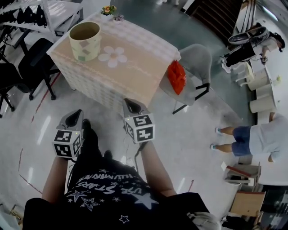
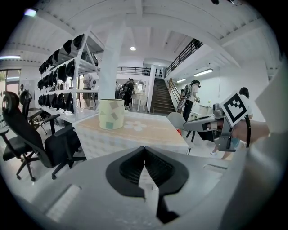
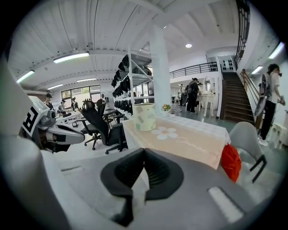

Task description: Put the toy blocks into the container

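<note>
A pale yellow cylindrical container (image 1: 85, 41) with coloured patches stands near the far left corner of the table (image 1: 135, 76); it also shows in the left gripper view (image 2: 111, 114) and the right gripper view (image 3: 144, 117). No toy blocks are in sight. My left gripper (image 1: 74, 116) and right gripper (image 1: 132, 104) hang over the floor in front of the table, well short of the container. Both are shut with nothing between the jaws, which meet tip to tip (image 2: 144, 148) (image 3: 143, 151).
A flower-shaped mat (image 1: 113, 56) lies beside the container. A grey chair (image 1: 194, 63) with a red bag (image 1: 177, 77) stands at the table's right. Black office chairs (image 1: 36, 58) are at the left. A person (image 1: 252, 139) stands to the right; small flowers (image 1: 109, 10) sit at the table's far edge.
</note>
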Tool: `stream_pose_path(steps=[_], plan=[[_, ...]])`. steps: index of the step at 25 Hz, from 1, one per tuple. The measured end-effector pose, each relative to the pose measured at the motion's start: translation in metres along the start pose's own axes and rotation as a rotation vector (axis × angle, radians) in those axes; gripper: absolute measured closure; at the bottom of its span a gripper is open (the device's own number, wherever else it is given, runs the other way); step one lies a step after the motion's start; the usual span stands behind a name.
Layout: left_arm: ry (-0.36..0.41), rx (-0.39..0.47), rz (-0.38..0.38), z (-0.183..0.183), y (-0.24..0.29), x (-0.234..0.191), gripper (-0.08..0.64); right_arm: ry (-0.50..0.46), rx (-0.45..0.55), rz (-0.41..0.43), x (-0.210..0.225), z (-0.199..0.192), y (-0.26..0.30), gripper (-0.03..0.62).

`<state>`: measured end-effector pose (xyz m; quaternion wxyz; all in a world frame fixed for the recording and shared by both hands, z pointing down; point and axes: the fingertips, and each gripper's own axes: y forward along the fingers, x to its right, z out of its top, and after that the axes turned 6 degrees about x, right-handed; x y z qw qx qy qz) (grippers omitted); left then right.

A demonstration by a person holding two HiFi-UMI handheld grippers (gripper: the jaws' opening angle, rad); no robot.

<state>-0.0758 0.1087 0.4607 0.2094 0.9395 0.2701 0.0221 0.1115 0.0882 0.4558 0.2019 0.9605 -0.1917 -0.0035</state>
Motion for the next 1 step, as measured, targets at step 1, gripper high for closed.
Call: stream_pose_path(steps=[1], plan=[[0.0,-0.002,-0.001,-0.002,-0.0031,0.0019,0.551,-0.001,-0.002,0.003,-0.0025,-0.0017,-0.0021,0.589]])
